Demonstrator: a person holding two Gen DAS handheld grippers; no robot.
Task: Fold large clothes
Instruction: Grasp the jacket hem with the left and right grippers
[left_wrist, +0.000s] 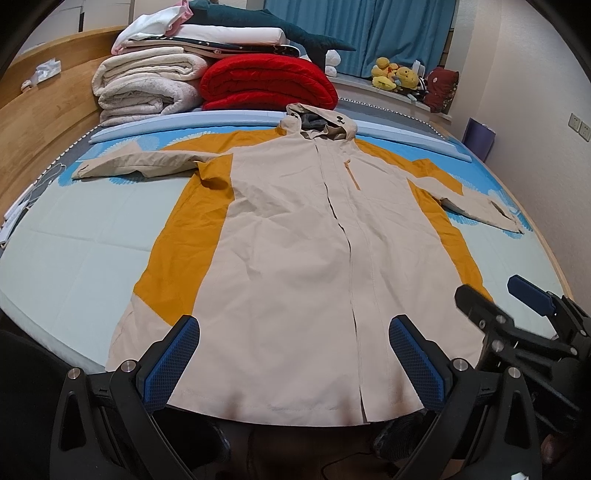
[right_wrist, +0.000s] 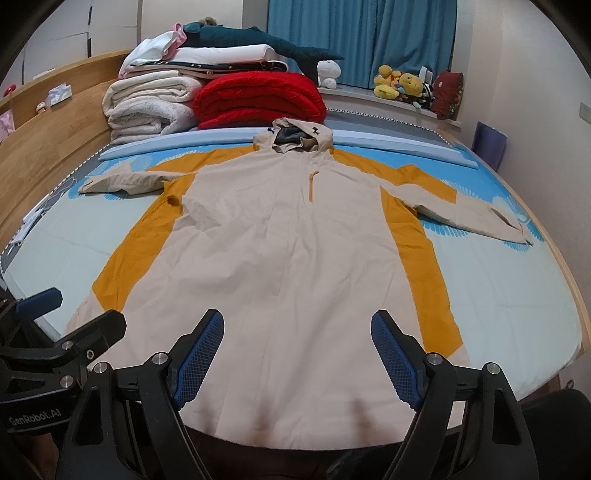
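Jacket (left_wrist: 295, 236), beige with mustard side panels, lies spread flat and front-up on the bed (left_wrist: 74, 236), its hem nearest the cameras and its hood (left_wrist: 319, 123) at the far end. Over that hem the left gripper (left_wrist: 293, 354) hangs with its blue-padded fingers (left_wrist: 171, 358) spread wide, only cloth showing in the gap and neither pad pressing it. Just to its right the right gripper (right_wrist: 297, 354) hangs the same way above the hem, jaws wide apart and holding nothing; each gripper shows at the edge of the other's view. Both sleeves stretch out sideways, the left sleeve (left_wrist: 136, 166) toward the wooden bed frame (left_wrist: 40, 125), the right sleeve (left_wrist: 480, 210) toward the wall side. A closed front zip runs up the middle, with a short orange chest zip (right_wrist: 312, 186) beside it. Beyond the hood sit a folded red quilt (left_wrist: 269, 86) and a stack of white blankets (left_wrist: 147, 86), a dark plush shark (left_wrist: 266, 22) lying on top. Blue curtains (left_wrist: 362, 33) hang behind, with yellow plush toys (left_wrist: 395, 75) on the sill.
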